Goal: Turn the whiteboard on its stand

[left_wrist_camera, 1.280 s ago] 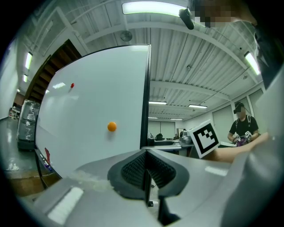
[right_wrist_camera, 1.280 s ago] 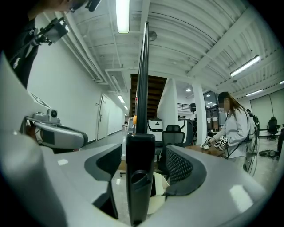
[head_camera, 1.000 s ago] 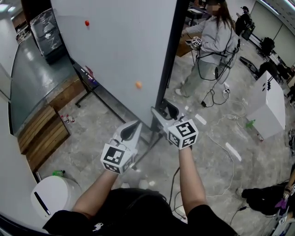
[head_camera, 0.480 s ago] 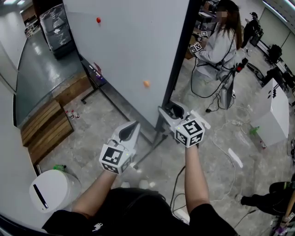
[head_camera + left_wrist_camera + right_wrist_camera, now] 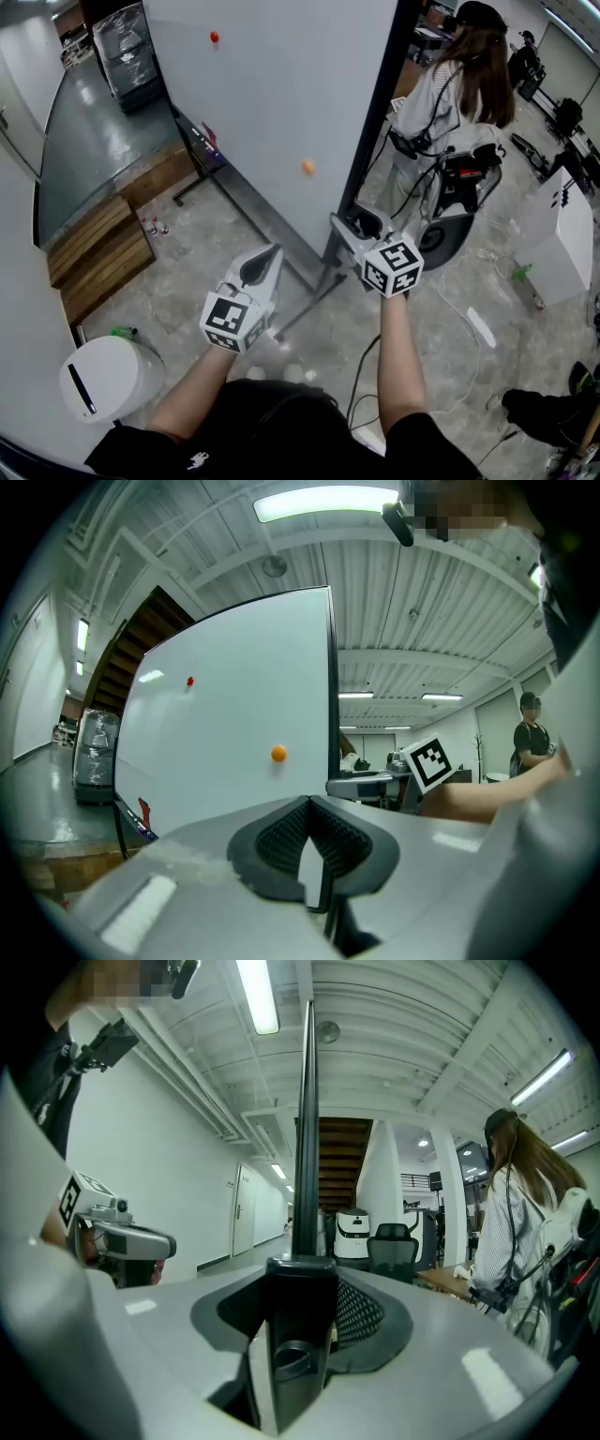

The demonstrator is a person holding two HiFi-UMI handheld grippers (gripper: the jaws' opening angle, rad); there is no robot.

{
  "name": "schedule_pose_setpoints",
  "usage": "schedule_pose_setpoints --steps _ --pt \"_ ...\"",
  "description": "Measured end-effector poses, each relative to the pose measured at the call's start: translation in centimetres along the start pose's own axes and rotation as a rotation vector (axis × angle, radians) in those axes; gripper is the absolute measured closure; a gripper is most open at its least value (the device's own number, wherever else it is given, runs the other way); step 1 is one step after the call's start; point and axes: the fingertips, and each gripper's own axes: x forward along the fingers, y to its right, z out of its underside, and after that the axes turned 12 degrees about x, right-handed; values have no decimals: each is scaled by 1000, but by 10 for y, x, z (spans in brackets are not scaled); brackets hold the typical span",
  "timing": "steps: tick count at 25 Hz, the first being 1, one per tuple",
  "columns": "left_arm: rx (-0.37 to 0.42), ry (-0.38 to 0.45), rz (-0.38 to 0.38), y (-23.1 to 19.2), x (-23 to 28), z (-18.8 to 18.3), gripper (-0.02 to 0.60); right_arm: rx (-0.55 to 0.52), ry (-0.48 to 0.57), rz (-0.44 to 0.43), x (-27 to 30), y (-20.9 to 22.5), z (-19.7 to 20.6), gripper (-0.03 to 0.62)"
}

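Status, head view:

- whiteboard (image 5: 272, 122) stands upright at 12 o'clock from both grippers, white face toward the left gripper, edge-on to the right one.
- right gripper (image 5: 361, 225) is at the board's near vertical edge, on the black side frame (image 5: 375, 122). Its jaws have just been closing, with that frame post between them. In the right gripper view the post fills the gap. One pad is hidden behind the post, but it looks like a firm clamp.
- left gripper (image 5: 262, 265) sits at 8 o'clock of the right one, just short of the board's lower face and not touching it. Its jaws are together with nothing between them. The tip points at the board.
- orange magnet (image 5: 307, 167) is on the board face, at 12 o'clock from the left gripper.
- red magnet (image 5: 215, 37) is higher on the board, near the far top corner at 11 o'clock.
- tray (image 5: 202, 141) with small items runs along the board's bottom edge, toward the far end.

Around it:

- person (image 5: 450, 103) stands at 2 o'clock, beyond the board's edge and well apart from it.
- white bin (image 5: 108, 380) is on the floor at 8 o'clock.
- wooden pallets (image 5: 98, 258) are at 9 o'clock.
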Motion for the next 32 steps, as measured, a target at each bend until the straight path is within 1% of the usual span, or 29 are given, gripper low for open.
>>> schedule_pose_setpoints --steps 3,7,15,21,32 --pt "0 -6 -10 -3 -4 3 578 1 -3 2 0 0 -1 403" --pt "-4 -3 -24 -8 -8 -8 578 3 -7 7 -1 -3 -4 404" --pt "0 -2 -52 -21 -16 -13 578 7 -15 7 -5 -5 -7 404" --pt "-3 -9 -57 -23 -22 -10 578 10 -19 14 -11 -7 -4 404" --pt "0 10 -72 -26 -36 -22 578 10 -39 31 -31 -14 -7 404"
